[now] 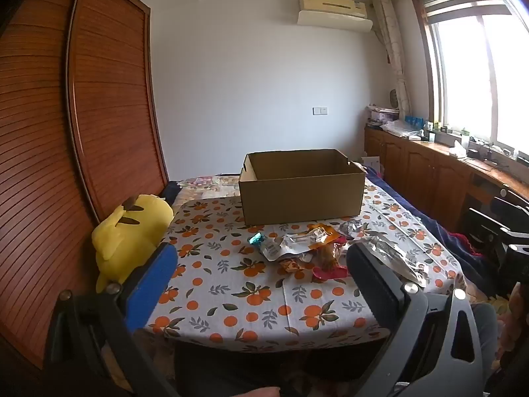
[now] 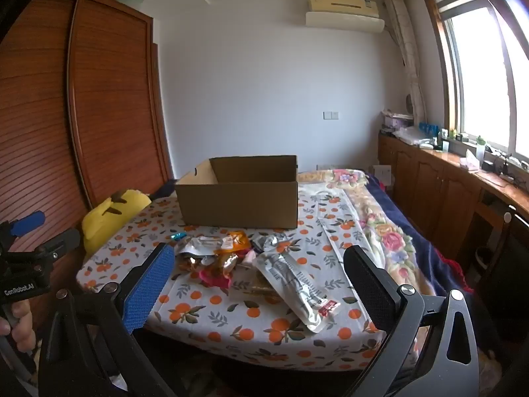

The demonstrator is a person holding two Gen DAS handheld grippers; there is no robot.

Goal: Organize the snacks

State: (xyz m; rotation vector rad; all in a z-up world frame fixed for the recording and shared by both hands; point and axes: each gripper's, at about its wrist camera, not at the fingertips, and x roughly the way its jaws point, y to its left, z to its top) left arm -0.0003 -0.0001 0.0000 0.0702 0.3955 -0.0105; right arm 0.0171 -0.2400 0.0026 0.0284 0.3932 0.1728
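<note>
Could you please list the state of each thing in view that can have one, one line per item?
Cardboard box: open at the top, upright, inside looks empty.
Snack packets: loose in a pile on the cloth, none in the box.
Long silver packet: lying flat, nearest the table edge.
Left gripper: open, holding nothing.
Right gripper: open, holding nothing.
Wardrobe doors: shut.

A cardboard box stands on the table behind the snack packets, a plush toy to their left.
</note>
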